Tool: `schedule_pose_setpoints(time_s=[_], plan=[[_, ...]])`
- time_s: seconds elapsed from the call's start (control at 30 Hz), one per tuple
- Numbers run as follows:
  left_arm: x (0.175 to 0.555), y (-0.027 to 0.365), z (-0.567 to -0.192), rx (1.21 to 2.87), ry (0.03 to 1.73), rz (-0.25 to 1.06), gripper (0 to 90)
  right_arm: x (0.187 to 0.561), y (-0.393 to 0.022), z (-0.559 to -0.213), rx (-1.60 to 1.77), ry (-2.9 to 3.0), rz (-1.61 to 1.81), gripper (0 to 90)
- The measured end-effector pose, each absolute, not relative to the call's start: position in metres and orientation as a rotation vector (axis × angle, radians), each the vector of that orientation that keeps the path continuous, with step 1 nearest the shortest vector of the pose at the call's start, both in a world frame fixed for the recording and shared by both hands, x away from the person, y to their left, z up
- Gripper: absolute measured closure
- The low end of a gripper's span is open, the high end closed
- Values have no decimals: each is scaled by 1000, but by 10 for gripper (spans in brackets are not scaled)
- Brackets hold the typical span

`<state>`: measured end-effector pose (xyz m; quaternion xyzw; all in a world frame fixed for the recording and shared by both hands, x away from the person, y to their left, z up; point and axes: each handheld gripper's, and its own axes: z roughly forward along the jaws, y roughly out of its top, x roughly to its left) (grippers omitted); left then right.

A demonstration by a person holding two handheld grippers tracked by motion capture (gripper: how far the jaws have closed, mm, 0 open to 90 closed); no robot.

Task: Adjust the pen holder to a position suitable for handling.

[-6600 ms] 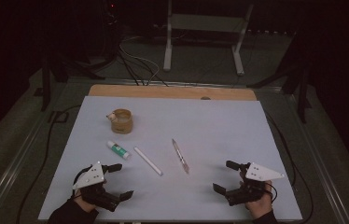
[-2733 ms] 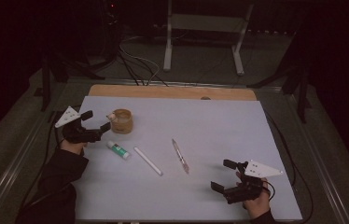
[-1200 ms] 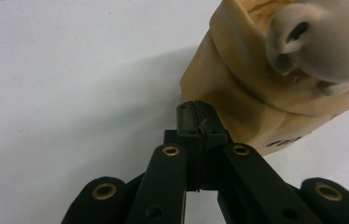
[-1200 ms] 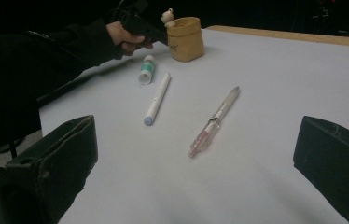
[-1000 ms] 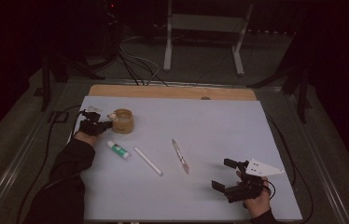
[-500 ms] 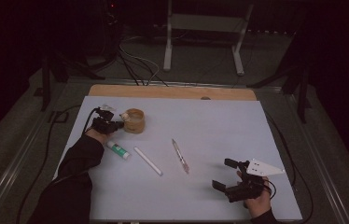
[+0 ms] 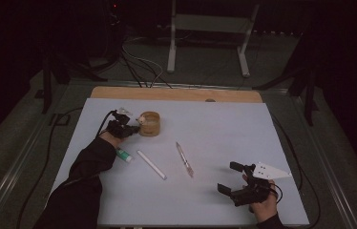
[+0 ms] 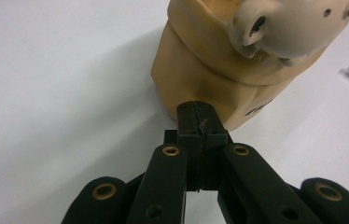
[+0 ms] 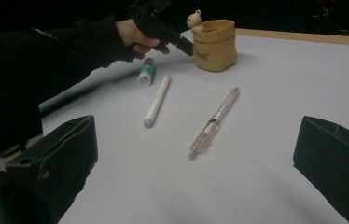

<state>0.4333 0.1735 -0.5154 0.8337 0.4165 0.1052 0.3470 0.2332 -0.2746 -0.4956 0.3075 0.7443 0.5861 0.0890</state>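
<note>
Tan cup [image 7: 149,123] shifted toward the pens | your left hand-held gripper [image 7: 131,128], jaws closed, pushes its side | right hand-held gripper [image 7: 232,178] wide, idle

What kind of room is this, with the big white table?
Probably a lab or workshop set up for recording. Cables trail over the dark floor, a metal stand sits behind the white table, and a person's hands hold black grippers.

Dark print on tan holder [image 9: 213,45]: too small, unreadable.
</note>
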Motion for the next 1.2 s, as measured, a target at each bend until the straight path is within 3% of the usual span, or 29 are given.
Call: schedule_pose_setpoints(time_s=[1.2], plan=[[439, 131, -510, 2249, 1000, 308, 900, 233, -276, -495, 916, 2213, 1748, 0]])
